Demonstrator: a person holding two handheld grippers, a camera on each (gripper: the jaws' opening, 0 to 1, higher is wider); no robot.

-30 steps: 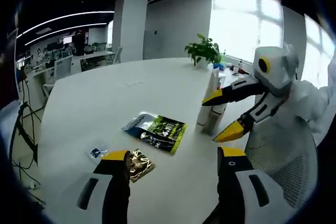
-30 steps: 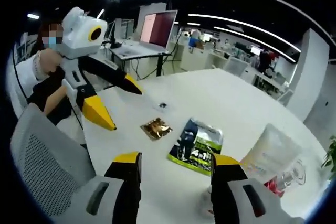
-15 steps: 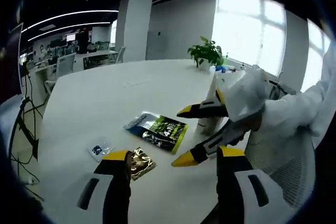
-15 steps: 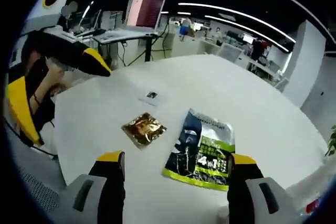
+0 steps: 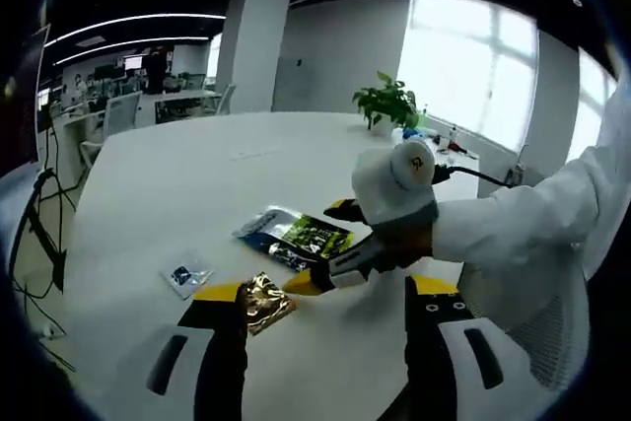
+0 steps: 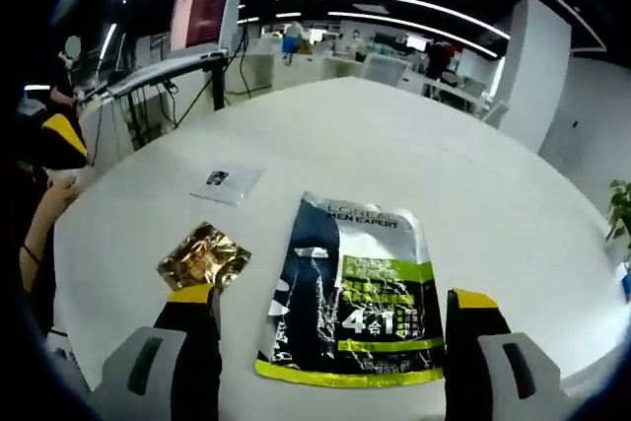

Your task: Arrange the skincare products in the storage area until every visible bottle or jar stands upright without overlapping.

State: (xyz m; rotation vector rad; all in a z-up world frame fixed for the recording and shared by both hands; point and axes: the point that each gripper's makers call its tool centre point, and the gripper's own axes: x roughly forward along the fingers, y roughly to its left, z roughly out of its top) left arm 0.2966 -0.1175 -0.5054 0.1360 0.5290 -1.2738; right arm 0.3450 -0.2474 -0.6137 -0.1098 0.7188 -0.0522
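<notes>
**Right gripper lowered over the green-and-black sachet**

Since half a second ago the right gripper (image 5: 320, 244) has dropped toward the counter (image 5: 187, 184) and now straddles the green-and-black sachet (image 5: 293, 238); in the left gripper view it came in from 3 o'clock and now sits at centre, its yellow tips on either side of the sachet's near end.

In the left gripper view, going left to right: a small clear packet (image 5: 185, 274) lies flat at 9 o'clock, the gold foil sachet (image 5: 264, 302) lies just beside the left gripper's left jaw, and the green-and-black sachet lies beyond it, flat. A potted plant (image 5: 387, 104) stands at the far edge of the counter at 1 o'clock, with small bottles (image 5: 449, 137) near it, too small to tell apart. A white sleeve (image 5: 537, 219) enters from 3 o'clock. The left gripper (image 5: 327, 301) is spread wide with nothing between its jaws.

In the right gripper view, the small clear packet (image 6: 226, 182) is at 10 o'clock, the gold foil sachet (image 6: 203, 256) touches the left jaw's tip, and the green-and-black sachet (image 6: 353, 293) lies between the jaws. The right gripper (image 6: 335, 305) is spread wide, gripping nothing.
</notes>
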